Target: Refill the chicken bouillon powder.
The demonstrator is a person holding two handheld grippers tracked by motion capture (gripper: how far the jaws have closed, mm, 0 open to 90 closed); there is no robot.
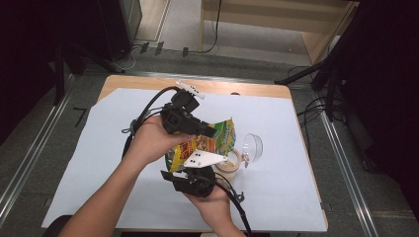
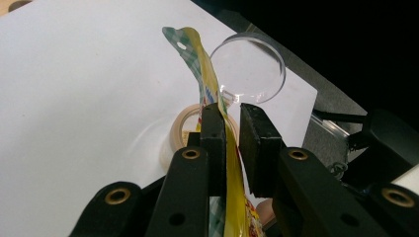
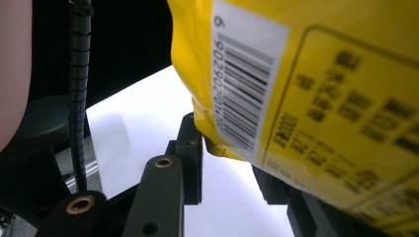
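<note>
The yellow snack bag (image 1: 207, 145) is held up off the table, over the white sheet (image 1: 99, 168), between the two grippers. In the left gripper view its flat top edge (image 2: 210, 84) runs between the jaws of the left gripper (image 2: 232, 140); a narrow gap is seen on one side, so the jaws are nearly together around the film, and whether they actually pinch it cannot be told. In the right gripper view the bag's barcoded lower corner (image 3: 247, 84) is seen sitting between the jaws of the right gripper (image 3: 232, 163), which stand apart; a firm clamp is not shown there either.

Just beside the bag, a roll of tape (image 1: 231, 165) is seen flat on the sheet, and next to it a clear round cup (image 1: 253, 145) lies on its side.

The lifting is judged done. The bag looks unopened, so the opening or placing of it is judged to be left.
</note>
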